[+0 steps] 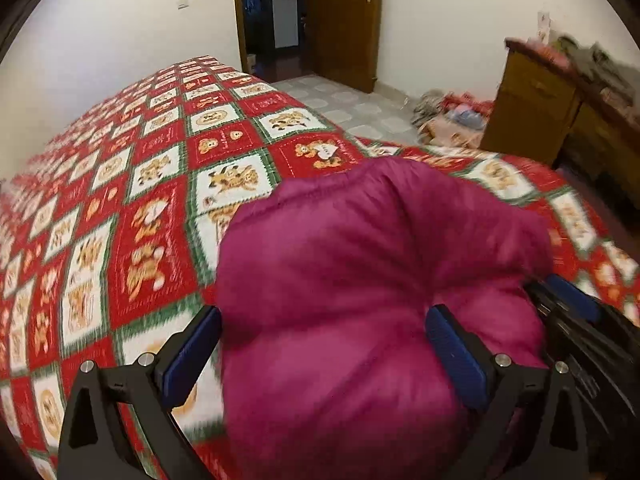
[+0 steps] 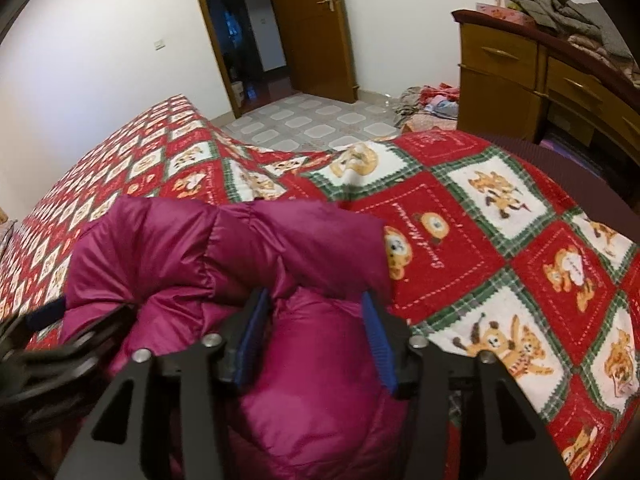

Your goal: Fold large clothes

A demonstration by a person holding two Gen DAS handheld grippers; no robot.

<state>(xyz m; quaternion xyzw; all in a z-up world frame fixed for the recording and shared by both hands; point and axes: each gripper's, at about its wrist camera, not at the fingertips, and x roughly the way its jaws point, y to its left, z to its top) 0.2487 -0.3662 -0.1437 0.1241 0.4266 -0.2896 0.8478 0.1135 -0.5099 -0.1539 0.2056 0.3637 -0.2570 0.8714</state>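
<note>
A magenta puffer jacket (image 1: 360,264) lies bunched in a thick fold on the bed's red, white and green bear quilt (image 1: 152,184). My left gripper (image 1: 324,312) stands wide open astride the jacket's near end, and the padding bulges between its blue pads (image 1: 188,356). The right gripper (image 1: 572,300) shows at the jacket's right edge. In the right wrist view the jacket (image 2: 224,248) fills the lower left. My right gripper (image 2: 314,294) is open, with a puffed fold between its blue pads (image 2: 378,340). The left gripper (image 2: 44,312) shows blurred at the far left.
The quilt (image 2: 500,240) spreads flat to the right and far left of the jacket. Beyond the bed lie a tiled floor (image 2: 320,120), a heap of clothes (image 2: 432,104), a wooden dresser (image 2: 504,80) with garments on top, and a wooden door (image 2: 316,28) standing ajar.
</note>
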